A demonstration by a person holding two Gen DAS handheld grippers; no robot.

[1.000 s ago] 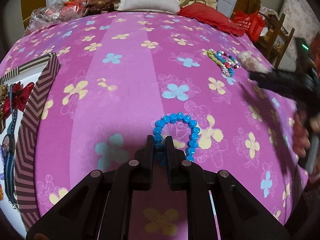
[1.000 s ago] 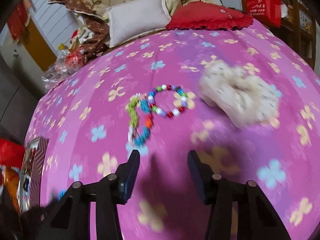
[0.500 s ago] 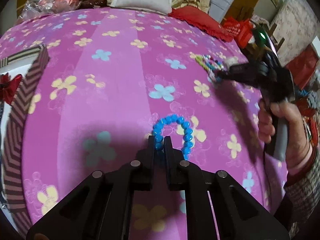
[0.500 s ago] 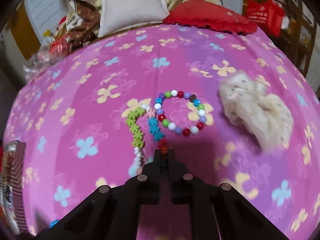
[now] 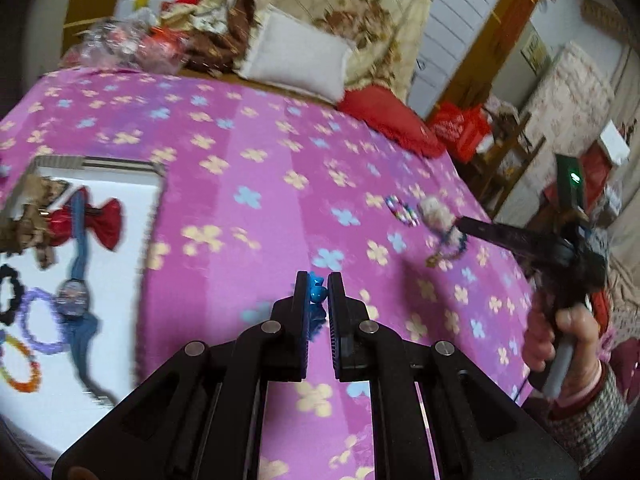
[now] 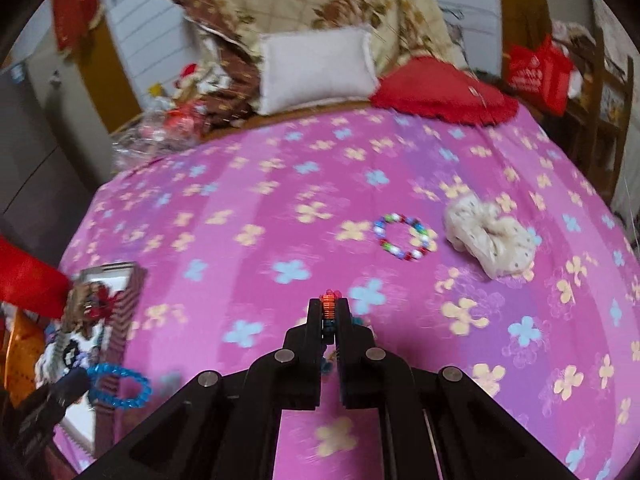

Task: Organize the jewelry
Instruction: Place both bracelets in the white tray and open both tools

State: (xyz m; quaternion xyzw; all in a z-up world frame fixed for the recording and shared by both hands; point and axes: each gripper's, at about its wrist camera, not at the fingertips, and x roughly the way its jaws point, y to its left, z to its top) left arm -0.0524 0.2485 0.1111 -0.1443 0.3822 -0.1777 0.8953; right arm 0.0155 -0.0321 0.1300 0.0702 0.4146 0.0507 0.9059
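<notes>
Blue bead bracelet (image 5: 316,294) is pinched between your left claw (image 5: 317,300) pads, lifted off the bed, rest of the loop hanging below the jaws; in the right wrist view it shows as a blue ring (image 6: 120,386) dangling beside the box. Right claw (image 6: 330,312) is clamped on the multicolour bead string (image 6: 329,307), orange and teal beads showing between the pads, tail drooping under the jaws.

Step in hand: carry, both pieces off the pink flowered bedspread (image 5: 280,184) and heading for the striped-wall box (image 5: 154,216), as I read it. Box already holds a red bow (image 5: 105,222), a blue-strap watch (image 5: 74,296), a purple bead ring (image 5: 38,318) and more.

Still on the bed: round multicolour bracelet (image 6: 404,236) and the cream scrunchie (image 6: 490,238), just beside each other.

Next move: bring the left claw over a bare white patch of the box floor, lower, then open. Watch the hanging loop doesn't snag the box wall. Right follows; keep the two claws apart over the box.
</notes>
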